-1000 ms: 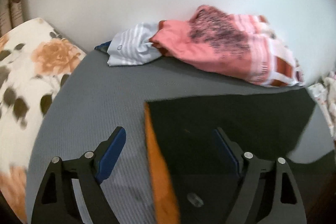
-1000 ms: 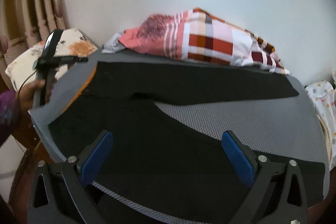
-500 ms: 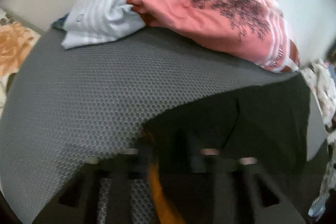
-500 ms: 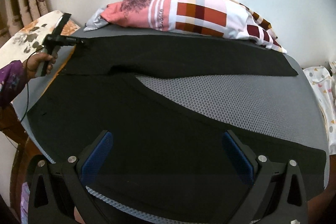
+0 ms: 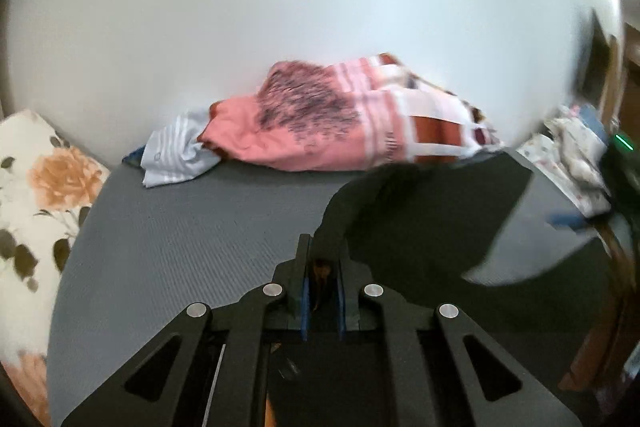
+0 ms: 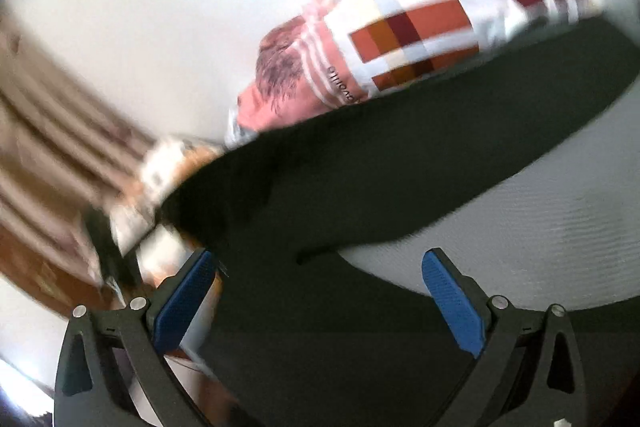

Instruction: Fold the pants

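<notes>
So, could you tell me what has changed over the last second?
The left gripper has closed on the black pants at the orange-lined edge and is lifting it off the grey mat. The right gripper remains open over the pants. The clothes pile is unmoved.

One pair of black pants (image 5: 432,211), two tools (image 5: 322,267) (image 6: 320,291), one heap of clothes (image 5: 320,123), one floral pillow (image 5: 36,195)

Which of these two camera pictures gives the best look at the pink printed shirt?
The left wrist view: the pink printed shirt lies nearly whole against the wall, its dark print plain. The right wrist view is tilted and blurred, showing only the shirt's end above the black pants.
</notes>
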`<state>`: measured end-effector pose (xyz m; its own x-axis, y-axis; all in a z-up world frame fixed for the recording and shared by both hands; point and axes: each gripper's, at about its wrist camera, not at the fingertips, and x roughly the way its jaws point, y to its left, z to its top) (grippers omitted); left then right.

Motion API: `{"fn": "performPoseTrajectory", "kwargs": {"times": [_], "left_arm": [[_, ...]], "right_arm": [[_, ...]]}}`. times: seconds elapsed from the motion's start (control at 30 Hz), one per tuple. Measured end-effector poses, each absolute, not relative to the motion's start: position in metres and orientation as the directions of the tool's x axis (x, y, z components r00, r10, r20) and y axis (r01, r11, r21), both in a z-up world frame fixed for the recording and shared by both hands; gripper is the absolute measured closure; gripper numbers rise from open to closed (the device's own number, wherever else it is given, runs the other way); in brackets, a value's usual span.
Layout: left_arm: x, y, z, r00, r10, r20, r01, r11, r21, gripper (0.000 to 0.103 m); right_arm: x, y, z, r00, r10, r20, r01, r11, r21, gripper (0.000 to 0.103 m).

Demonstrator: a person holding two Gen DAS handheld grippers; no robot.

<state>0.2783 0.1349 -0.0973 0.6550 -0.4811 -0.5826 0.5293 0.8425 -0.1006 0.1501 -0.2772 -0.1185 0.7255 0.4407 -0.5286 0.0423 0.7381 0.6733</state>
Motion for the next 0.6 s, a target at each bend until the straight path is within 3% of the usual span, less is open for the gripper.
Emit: {"fn": "performPoseTrajectory", "kwargs": {"times": [0.1,0.23,0.3,0.37,0.43,0.47,0.5,0.6], "left_arm": [[0.233,0.134,-0.096,0.645,-0.506,-0.572,0.541,0.832,-0.126,0.093],[0.185,0.134,-0.106,0.628,-0.521,-0.578,0.533,0.829,-0.169,0.092],[0.176,0.133,-0.112,0.616,-0.523,-0.589,0.528,0.829,-0.184,0.091],[0.169,0.133,-0.121,0.603,-0.521,-0.604,0.522,0.83,-0.196,0.091],[0.163,0.132,-0.128,0.591,-0.52,-0.616,0.517,0.831,-0.206,0.09],[0.161,0.131,-0.131,0.588,-0.517,-0.621,0.514,0.832,-0.206,0.09],[0.16,0.131,-0.134,0.584,-0.511,-0.631,0.512,0.835,-0.203,0.09],[0.161,0.134,-0.139,0.585,-0.479,-0.655,0.49,0.852,-0.185,0.09]], "right_arm": [[0.182,-0.293,-0.119,0.727,0.502,-0.468,0.049,0.643,0.764,0.0],[0.224,-0.309,-0.134,0.694,0.545,-0.471,0.112,0.564,0.818,0.001],[0.237,-0.317,-0.152,0.677,0.548,-0.491,0.179,0.524,0.832,0.007],[0.248,-0.321,-0.17,0.653,0.546,-0.525,0.24,0.508,0.827,0.024],[0.257,-0.322,-0.188,0.623,0.541,-0.565,0.292,0.51,0.809,0.057],[0.262,-0.323,-0.198,0.611,0.545,-0.574,0.307,0.505,0.807,0.067],[0.263,-0.324,-0.203,0.607,0.547,-0.576,0.313,0.502,0.806,0.092],[0.252,-0.32,-0.198,0.632,0.522,-0.572,0.282,0.533,0.798,0.097]]}}
